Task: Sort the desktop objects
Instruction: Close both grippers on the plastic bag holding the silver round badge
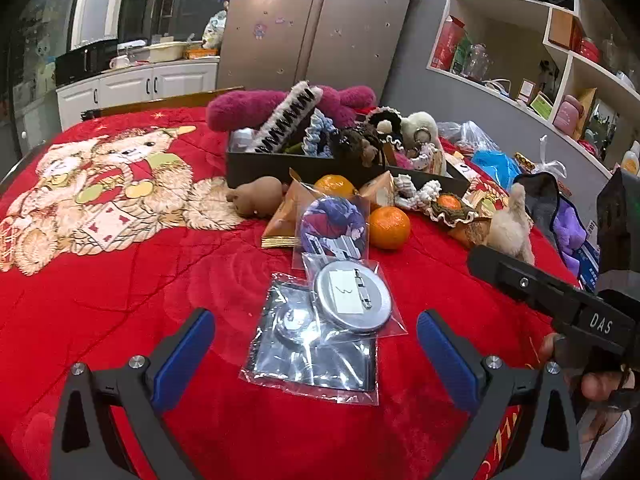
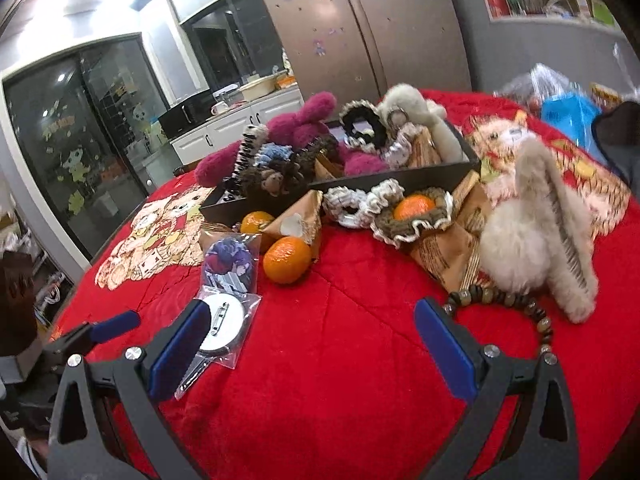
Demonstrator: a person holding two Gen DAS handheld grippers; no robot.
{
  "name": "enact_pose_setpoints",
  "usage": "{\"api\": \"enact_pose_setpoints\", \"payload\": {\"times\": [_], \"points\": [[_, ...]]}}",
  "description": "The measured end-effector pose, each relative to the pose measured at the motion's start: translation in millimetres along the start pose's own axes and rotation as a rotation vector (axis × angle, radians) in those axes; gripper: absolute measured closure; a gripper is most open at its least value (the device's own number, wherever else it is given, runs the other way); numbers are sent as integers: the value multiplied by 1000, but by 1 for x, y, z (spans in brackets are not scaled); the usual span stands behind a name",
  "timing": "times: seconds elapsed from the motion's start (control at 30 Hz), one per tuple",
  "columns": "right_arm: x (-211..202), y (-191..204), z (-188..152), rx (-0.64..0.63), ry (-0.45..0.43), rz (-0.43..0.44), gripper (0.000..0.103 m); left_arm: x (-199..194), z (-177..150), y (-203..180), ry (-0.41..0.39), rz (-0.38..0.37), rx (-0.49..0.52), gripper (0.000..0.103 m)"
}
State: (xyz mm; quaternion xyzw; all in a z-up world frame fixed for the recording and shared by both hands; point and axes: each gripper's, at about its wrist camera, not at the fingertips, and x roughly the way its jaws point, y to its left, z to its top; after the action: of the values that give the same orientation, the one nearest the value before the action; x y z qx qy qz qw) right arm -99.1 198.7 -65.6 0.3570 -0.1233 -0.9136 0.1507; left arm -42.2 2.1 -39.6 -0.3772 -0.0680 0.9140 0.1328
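A red blanket [image 1: 120, 300] printed with teddy bears covers the bench, and most of the clutter sits toward its far edge. Largest there is a black tray [image 1: 256, 166], heaped with a magenta plush toy [image 1: 248, 106], hair clips and scrunchies. A fluffy cream hair clip [image 2: 532, 236] stands toward the right edge, with a string of brown beads [image 2: 516, 300] lying just in front of it. In front of the tray lie orange snack packets [image 1: 280, 220] and three tangerines; the nearest tangerine [image 1: 389, 227] rests just beside a bagged badge with a purple picture [image 1: 334, 226]. Nearer still, a silver badge [image 1: 352, 296] lies pin side up in its clear bag, overlapping a flat dark packet [image 1: 316, 352]. The left gripper [image 1: 316, 344] hovers over these bags, its blue fingers [image 1: 186, 350] spread wide and holding nothing. The right gripper [image 2: 314, 340] hangs over bare blanket, its fingers [image 2: 444, 350] likewise wide apart and empty, the beads beside its right finger.
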Motion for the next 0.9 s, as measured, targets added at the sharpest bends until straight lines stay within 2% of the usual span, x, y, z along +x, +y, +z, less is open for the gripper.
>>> {"api": "enact_pose_setpoints", "payload": {"times": [0.17,0.3,0.47,0.57,0.7,0.9], "points": [[2,2,0,-5,9,16,0,12,2,11,57,-5,-53,0],[4,10,-1,-43,20,45,0,12,2,19,70,0,-76,0],[17,23,-2,-94,86,161,3,14,-2,14,114,62,12,0],[30,31,-3,-107,144,226,9,13,-5,9,118,90,73,0],[49,40,-3,-94,221,296,21,18,-4,16,148,95,77,3],[68,67,-3,-181,287,295,20,19,-3,10,154,81,110,5]]}}
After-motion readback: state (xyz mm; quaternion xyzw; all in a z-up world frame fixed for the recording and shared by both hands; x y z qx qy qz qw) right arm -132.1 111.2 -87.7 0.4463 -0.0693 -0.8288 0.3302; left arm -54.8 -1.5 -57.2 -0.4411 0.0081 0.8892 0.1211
